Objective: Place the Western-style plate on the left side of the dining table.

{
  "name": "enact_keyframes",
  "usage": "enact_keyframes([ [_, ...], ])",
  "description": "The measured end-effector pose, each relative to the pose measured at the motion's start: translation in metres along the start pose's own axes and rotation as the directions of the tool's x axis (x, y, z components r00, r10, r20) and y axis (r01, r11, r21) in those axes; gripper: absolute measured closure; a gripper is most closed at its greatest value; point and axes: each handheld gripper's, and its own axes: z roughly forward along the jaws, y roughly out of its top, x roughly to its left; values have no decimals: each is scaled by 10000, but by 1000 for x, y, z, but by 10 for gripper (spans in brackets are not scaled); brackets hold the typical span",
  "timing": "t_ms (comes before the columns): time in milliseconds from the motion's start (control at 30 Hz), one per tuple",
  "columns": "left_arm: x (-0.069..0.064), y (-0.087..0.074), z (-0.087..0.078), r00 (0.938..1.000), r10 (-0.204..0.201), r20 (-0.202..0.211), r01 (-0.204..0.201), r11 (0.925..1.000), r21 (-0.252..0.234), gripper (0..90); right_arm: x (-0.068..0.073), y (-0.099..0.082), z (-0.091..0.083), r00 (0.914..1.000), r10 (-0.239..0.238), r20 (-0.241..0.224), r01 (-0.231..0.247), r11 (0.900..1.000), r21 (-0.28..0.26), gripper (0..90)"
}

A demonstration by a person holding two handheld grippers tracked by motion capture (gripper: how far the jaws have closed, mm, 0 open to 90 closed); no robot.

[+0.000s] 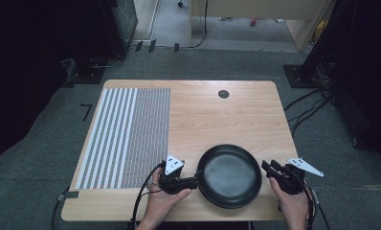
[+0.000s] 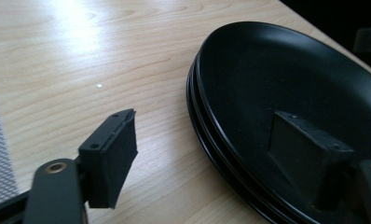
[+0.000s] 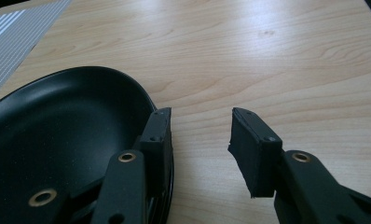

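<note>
Between two part-open grippers, left (image 1: 192,182) and right (image 1: 266,167), a round black pan (image 1: 229,175) is straddled at opposite rims, ungripped.

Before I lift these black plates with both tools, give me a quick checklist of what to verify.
1. Left tool straddling the black plates' rim: ok, one jaw inside, one outside.
2. Left grip closed on the rim: not ok, gaps show.
3. Right tool straddling the opposite rim: ok.
4. Right grip closed on the rim: not ok, the outer jaw stands off.
5. Number of stacked plates: cannot tell.
6. Stack flat on the table: ok.
</note>
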Motion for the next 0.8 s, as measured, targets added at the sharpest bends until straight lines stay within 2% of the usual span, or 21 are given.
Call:
enact_keyframes([
  [67,0,-2,1,10000,6,-73,-6,10000,-1,277,1,-1,1,9997,79,-215,-77,9999,75,596],
  [100,1,-3,2,9999,-109,-69,109,9999,33,303,4,-2,3,9988,-39,-493,48,9998,198,598],
  [133,1,-3,2,9999,-109,-69,109,9999,33,326,4,-2,3,9988,-39,-493,48,9998,198,598],
  [200,3,-4,3,9996,-219,179,217,9997,146,342,6,-3,5,9980,-86,-628,109,9993,358,607],
  [233,3,-4,4,9992,-272,295,265,9994,222,367,8,-4,5,9981,-19,-620,47,9989,458,659],
  [300,3,-6,5,9988,-305,375,293,9991,303,382,8,-4,6,9973,93,-728,-48,9980,627,703],
  [367,3,-6,6,9986,-340,413,325,9988,354,397,8,-5,7,9971,148,-750,-92,9972,743,716],
  [400,3,-7,6,9982,-383,451,366,9986,385,411,6,-6,7,9944,395,-985,-319,9964,781,753],
  [533,1,-9,9,9966,-579,584,546,9969,573,430,4,-8,7,9906,678,-1187,-582,9949,822,781],
  [567,-1,-9,9,9961,-647,596,609,9961,644,436,4,-9,8,9875,903,-1290,-802,9934,814,786],
  [733,-6,-10,9,9966,-591,571,549,9958,728,461,3,-11,8,9853,1059,-1341,-968,9927,726,789],
  [767,-7,-10,9,9965,-604,570,560,9955,759,472,3,-10,8,9869,967,-1290,-882,9936,704,791],
  [800,-7,-10,9,9963,-644,572,597,9950,797,480,7,-10,7,9925,608,-1059,-541,9964,654,794],
])
